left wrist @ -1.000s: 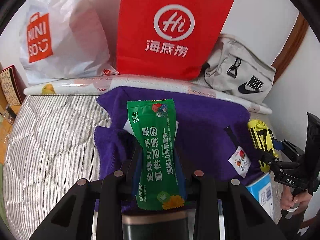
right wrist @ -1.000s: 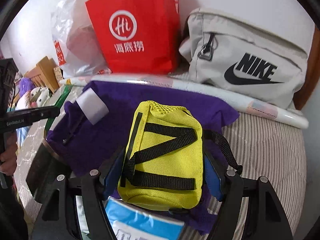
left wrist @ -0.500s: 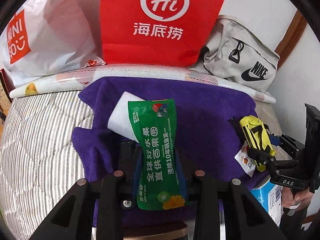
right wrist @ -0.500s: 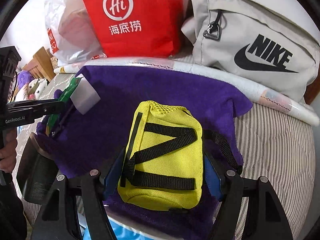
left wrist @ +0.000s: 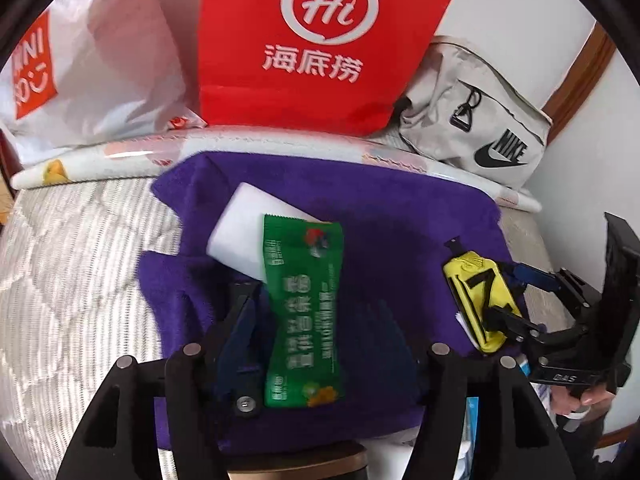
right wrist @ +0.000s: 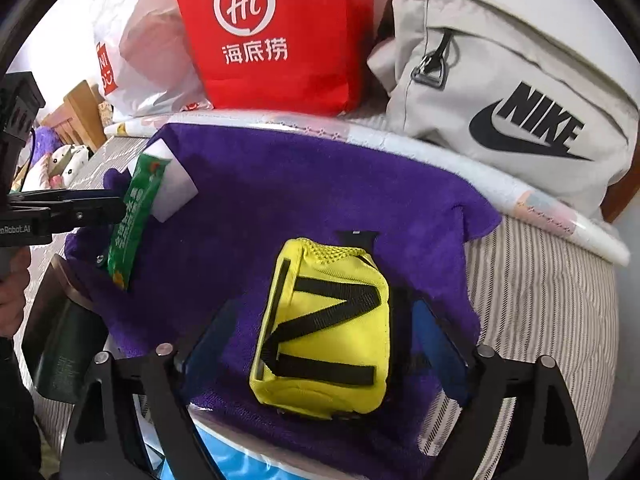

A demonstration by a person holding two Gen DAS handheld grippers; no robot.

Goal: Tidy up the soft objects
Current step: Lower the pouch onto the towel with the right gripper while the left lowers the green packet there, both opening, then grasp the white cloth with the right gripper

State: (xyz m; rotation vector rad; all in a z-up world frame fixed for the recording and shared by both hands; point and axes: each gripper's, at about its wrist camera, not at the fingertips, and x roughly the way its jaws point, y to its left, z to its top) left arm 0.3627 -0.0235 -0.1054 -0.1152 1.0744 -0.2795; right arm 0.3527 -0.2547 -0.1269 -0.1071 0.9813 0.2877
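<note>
Two soft items in play, both on the purple towel (left wrist: 400,240) spread over the striped bed (left wrist: 80,280)

Left gripper (left wrist: 320,320): fingers opening, green snack packet (left wrist: 304,312) between them. Packet is a long glossy sachet, white print down its length, fruit graphics at both ends, blurred in the left wrist view. Left pad close against the packet edge, clear gap on the right side, so not clamped. Packet's top end overlaps a white sponge block (left wrist: 248,232) lying on the towel

Right gripper (right wrist: 328,340): fingers opening, stand wide. Yellow pouch (right wrist: 324,328) sits between them on the towel; blue pads visibly clear of it on both sides. Pouch is a small fabric mesh bag, bright yellow, black webbing straps forming a Z across the face, black tab at the top end, slightly squashed. From the left wrist view the same pouch (left wrist: 480,304) is at the towel's right edge, inside the other gripper's fingers

A hand (left wrist: 576,400) grips the right tool's handle, partly cut off at frame edge

Behind the towel, along the wall: white MINISO plastic bag (left wrist: 80,72), red paper bag with "Hi" logo (left wrist: 320,40), grey Nike waist bag (right wrist: 500,92). Rolled printed sheet (left wrist: 120,156) lies between those and the towel. Blue-and-white box (right wrist: 224,456) pokes out under the towel's near edge, mostly hidden
</note>
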